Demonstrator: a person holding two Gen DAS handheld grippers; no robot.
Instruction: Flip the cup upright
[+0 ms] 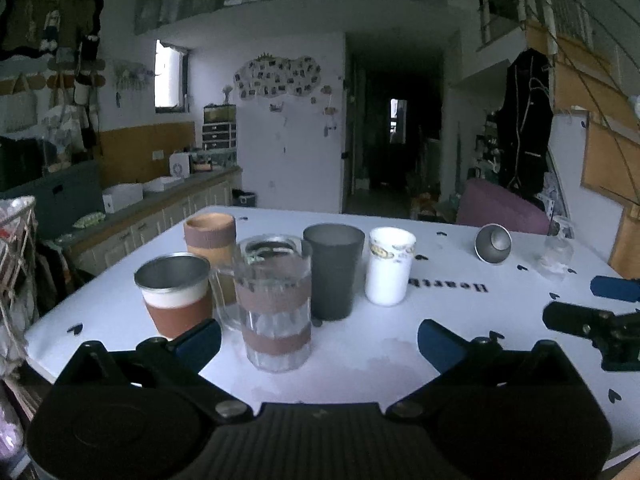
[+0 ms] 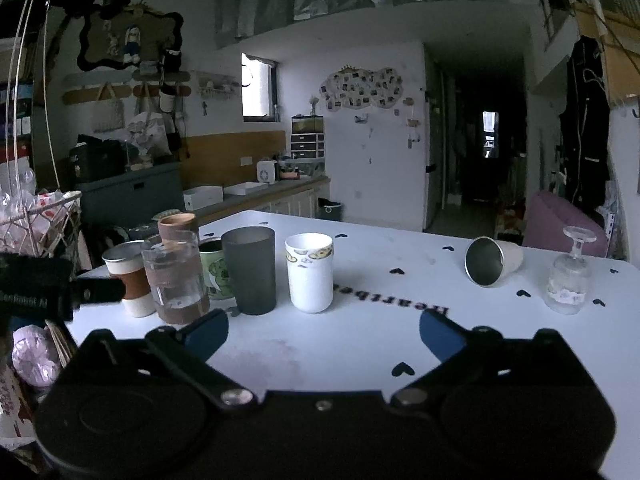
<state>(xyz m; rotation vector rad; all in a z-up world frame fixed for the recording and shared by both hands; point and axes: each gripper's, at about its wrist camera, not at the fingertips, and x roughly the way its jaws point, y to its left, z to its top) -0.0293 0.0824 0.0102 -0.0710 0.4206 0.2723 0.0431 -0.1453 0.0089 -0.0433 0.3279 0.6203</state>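
Observation:
A steel cup lies on its side at the far right of the white table, mouth toward me; it also shows in the left wrist view. A stemmed glass stands upside down to its right, faint in the left wrist view. My right gripper is open and empty, low over the table's front, well short of the steel cup. My left gripper is open and empty, just in front of the glass mug.
A row of upright cups stands at the left: steel cup with brown sleeve, tan cup, dark grey tumbler, white printed cup, green mug. The right gripper's fingers show at the left view's right edge.

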